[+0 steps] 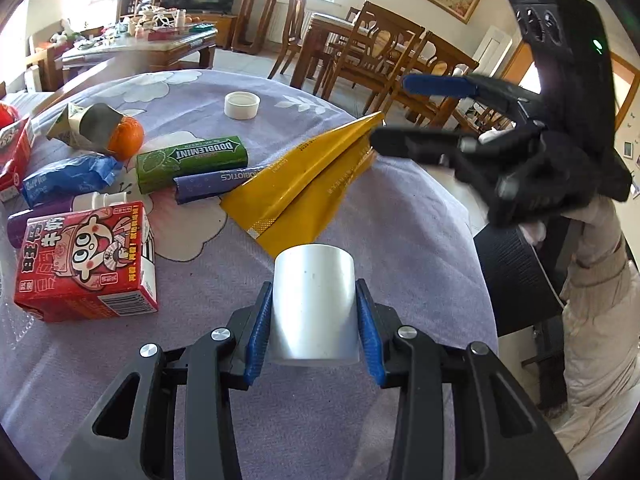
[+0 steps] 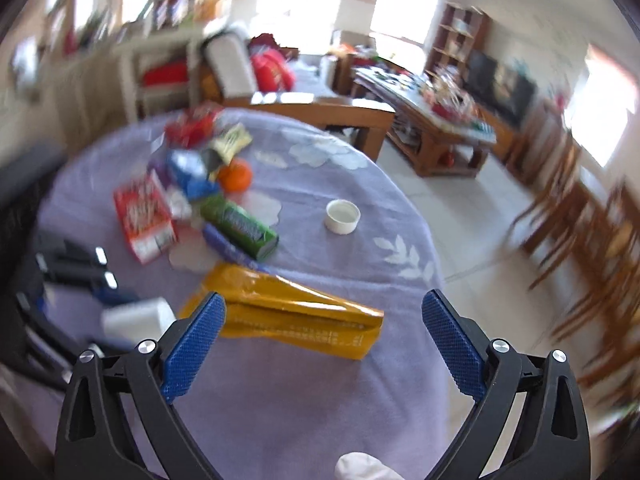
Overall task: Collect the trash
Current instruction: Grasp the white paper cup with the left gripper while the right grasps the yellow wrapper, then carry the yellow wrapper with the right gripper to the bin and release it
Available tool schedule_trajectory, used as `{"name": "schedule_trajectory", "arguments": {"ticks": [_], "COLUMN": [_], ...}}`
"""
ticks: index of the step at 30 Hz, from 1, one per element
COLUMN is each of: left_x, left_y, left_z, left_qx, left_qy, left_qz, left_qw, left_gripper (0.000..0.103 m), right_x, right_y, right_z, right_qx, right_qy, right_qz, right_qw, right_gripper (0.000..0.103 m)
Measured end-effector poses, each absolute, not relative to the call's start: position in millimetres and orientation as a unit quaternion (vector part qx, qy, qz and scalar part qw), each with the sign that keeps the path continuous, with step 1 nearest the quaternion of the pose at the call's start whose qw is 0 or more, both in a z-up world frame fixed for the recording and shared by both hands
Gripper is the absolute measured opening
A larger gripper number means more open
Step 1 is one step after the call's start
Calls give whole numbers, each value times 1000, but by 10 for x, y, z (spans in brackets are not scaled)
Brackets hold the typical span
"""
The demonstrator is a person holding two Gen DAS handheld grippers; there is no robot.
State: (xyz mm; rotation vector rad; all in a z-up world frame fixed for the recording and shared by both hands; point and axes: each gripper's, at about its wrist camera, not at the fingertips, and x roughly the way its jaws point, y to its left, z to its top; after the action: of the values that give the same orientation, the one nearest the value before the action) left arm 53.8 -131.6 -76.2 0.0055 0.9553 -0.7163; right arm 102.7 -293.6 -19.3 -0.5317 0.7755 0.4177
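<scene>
Left wrist view: left hand-held gripper (image 1: 316, 320) pinching a white cup (image 1: 314, 304) lying near the front edge of the worktop (image 1: 420, 220), blue pads (image 1: 260, 328) against both its sides. Yellow wrapper (image 1: 308, 184) just beyond, toward the right edge. Smooth, round cup likely to squirt out if lifted on a shallow grip.

Right wrist view, blurred: right hand-held gripper (image 2: 322, 344) spread wide and empty above the yellow wrapper (image 2: 296, 312). Risk of nudging the wrapper off the edge, or bumping the other gripper.
</scene>
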Motion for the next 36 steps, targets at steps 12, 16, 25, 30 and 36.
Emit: {"name": "schedule_trajectory", "arguments": {"ticks": [12,16,25,30,36], "left_x": [583,596,583,545,464], "left_y": [-1202,-1180,-1151,-1128,-1092], "left_z": [-745,-740,-733,-696,-610], "left_qx": [-27,-33,-40,-39,-39], "left_qy": [454,454,450,436,411], "left_qz": [-332,-332,-329,-325,-324], "left_qw": [827,826,829,838,851], "left_gripper": [40,40,40,40,40], "right_x": [1285,1295,1164,971,770], "right_y": [-2488,-2465,-2562,-2586,-2721], "right_z": [-583,-653,-608,-565,-343], "right_qx": [-423,-414,-371,-366,-314], "right_qy": [445,466,460,441,411], "right_qz": [287,294,301,283,266], "right_qw": [735,724,748,769,814], "right_gripper": [76,53,15,9,7]}}
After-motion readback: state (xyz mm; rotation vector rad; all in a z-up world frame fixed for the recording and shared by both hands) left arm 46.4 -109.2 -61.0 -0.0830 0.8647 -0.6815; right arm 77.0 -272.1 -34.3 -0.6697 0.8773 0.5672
